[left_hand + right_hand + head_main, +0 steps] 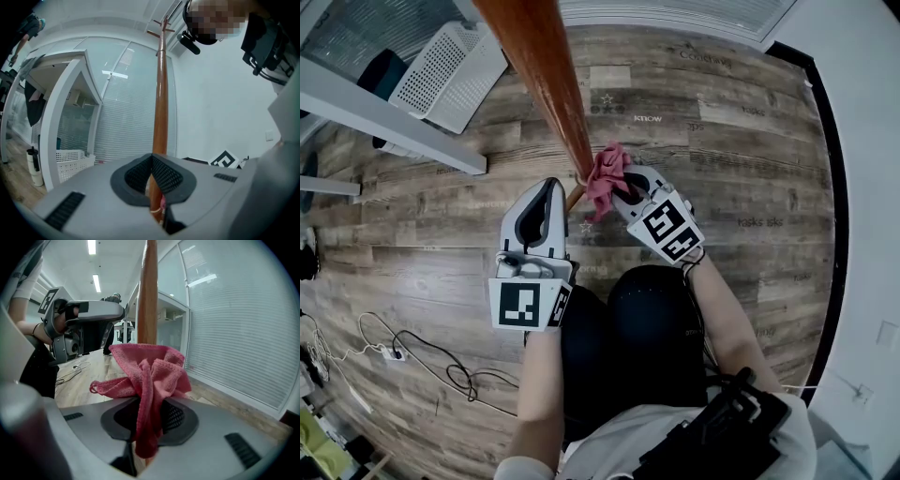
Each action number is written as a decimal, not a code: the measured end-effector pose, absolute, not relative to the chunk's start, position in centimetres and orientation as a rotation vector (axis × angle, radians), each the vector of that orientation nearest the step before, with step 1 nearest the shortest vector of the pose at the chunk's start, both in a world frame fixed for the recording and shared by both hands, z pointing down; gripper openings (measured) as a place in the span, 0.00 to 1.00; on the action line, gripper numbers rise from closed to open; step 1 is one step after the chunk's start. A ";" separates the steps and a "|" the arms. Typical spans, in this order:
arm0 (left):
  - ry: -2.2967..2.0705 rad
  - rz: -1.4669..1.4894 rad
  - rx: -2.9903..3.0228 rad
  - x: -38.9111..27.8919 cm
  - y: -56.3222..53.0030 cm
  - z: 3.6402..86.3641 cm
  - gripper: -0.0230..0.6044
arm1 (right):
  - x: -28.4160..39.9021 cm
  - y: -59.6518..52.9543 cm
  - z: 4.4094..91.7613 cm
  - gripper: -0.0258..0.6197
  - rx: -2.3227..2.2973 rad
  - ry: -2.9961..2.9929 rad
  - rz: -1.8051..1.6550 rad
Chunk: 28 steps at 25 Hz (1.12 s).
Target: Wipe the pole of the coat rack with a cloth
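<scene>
Wiping is in hand, low on the pole (546, 75), which is running from the upper centre of the head view down to the middle of the frame. My right gripper (150, 414) is clamping the pink cloth (151, 369). Its jaws are closed on a bunched fold, and the rest is spilling up above the pads and pressing against the wood just behind. In the head view the cloth is sitting at frame centre, touching the pole's right side.

My left gripper (151, 161) is holding its jaws shut about the pole itself, with the pad tips meeting and the wood showing between the pads beneath them. I am judging this a steadying grip. It is sitting just beside the cloth, on the pole's left side in the head view.

Assessment: the stroke is working the lower stretch, near the wooden floor (722, 141). How much of the shaft is already clean I am unable to tell. The next move is calling for sliding the cloth along the shaft under firm pressure while the left grip is stopping the rack from tipping, then bringing the cloth round to the far side.
</scene>
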State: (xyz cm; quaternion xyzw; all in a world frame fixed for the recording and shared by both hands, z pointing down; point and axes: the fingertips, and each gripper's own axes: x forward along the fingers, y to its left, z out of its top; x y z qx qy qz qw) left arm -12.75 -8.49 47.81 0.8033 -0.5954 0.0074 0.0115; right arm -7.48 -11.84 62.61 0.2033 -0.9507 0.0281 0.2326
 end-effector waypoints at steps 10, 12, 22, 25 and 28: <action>-1.851 0.022 2.509 -12.7 -8.5 47.8 0.06 | -7.4 -11.8 62.5 0.19 0.548 -2.608 0.044; -1.847 0.021 2.509 -12.7 -8.5 47.9 0.06 | -7.2 -11.9 62.2 0.19 0.547 -2.602 0.017; -1.832 -0.011 2.538 -12.5 -8.3 47.3 0.06 | -5.7 -11.9 59.7 0.19 0.603 -2.644 -0.024; -1.871 0.007 2.534 -12.7 -8.0 47.1 0.06 | -5.2 -12.0 57.9 0.19 0.663 -2.676 -0.026; -1.910 0.002 2.526 -12.9 -7.5 45.9 0.06 | -4.8 -11.8 55.4 0.19 0.715 -2.697 -0.041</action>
